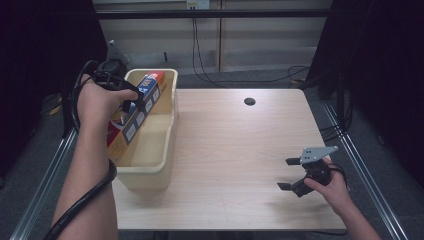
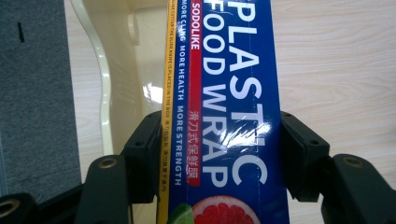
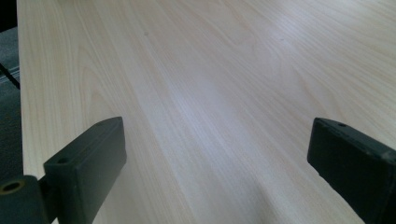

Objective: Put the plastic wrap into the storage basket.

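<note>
While the left gripper (image 1: 131, 100) is clamped on a long blue plastic wrap box (image 1: 141, 98), it holds that box slanted over the left side of a cream plastic bin (image 1: 167, 150) at the table's left edge, the box's lower end down inside the bin and its upper end near the bin's far wall. From above, the person's left hand (image 1: 97, 102) wraps the gripper's handle and a thick black cable (image 1: 85, 197) loops under the forearm. The left gripper view adds what the high view is too far off to give: both black jaws press flat against the box's (image 2: 229, 116) two long sides, white lettering reads PLASTIC FOOD WRAP, a yellow strip runs along one edge, a grapefruit slice is printed near the bottom, and the glossy inner wall of the bin (image 2: 121, 93) lies behind.

Farther right, the wooden table (image 1: 240, 145) is pale and bare, with a small dark round hole (image 1: 249, 101) near its far edge. At the near right corner the right gripper (image 1: 292, 174) hovers low, its jaws spread wide with nothing between them; its own view confirms this, showing bare wood grain (image 3: 201, 93) between the two separated pads.

Around the table the room is dark, with grey floor, metal rails along both sides, and cables (image 1: 200, 55) hanging against a light panel at the back.
</note>
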### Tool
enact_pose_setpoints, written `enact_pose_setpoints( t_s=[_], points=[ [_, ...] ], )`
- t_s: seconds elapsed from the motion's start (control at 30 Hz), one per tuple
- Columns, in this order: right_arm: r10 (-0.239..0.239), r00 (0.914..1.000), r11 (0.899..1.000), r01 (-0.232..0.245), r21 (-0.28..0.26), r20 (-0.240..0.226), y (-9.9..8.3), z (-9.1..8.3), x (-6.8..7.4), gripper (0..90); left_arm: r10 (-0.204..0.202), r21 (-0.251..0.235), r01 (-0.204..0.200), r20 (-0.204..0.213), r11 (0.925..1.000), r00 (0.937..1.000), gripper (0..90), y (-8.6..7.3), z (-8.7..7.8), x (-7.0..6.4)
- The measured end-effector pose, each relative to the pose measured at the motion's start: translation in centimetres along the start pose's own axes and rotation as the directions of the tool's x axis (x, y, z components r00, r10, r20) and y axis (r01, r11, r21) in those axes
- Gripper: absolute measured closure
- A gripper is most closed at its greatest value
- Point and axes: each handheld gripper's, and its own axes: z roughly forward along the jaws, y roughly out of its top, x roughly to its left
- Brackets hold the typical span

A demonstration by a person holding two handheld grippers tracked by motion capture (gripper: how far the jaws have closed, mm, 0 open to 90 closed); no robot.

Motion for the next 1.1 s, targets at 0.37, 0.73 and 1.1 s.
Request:
enact_pose_setpoints(
  t_s=[0.37, 0.73, 1.1],
  points=[
    [-0.002, 1.0, 1.0, 0.002, 0.004, -0.003, 0.0, 0.0, 0.0, 4.4, -0.02, 0.015, 0.02, -0.013, 0.9997, 0.9997, 40.6, -0.4, 1.0, 0.6],
    [-0.002, 1.0, 1.0, 0.002, 0.006, -0.007, 0.1, 0.1, 0.1, 4.4, -0.027, 0.033, 0.028, -0.021, 0.9991, 0.9994, 40.5, -0.8, 2.4, 0.7],
    [-0.006, 1.0, 1.0, 0.006, 0.004, -0.006, 0.1, 0.1, 0.1, 4.4, -0.026, 0.058, 0.027, -0.014, 0.998, 0.9996, 40.6, -1.3, 4.0, 1.1]
  ],
)
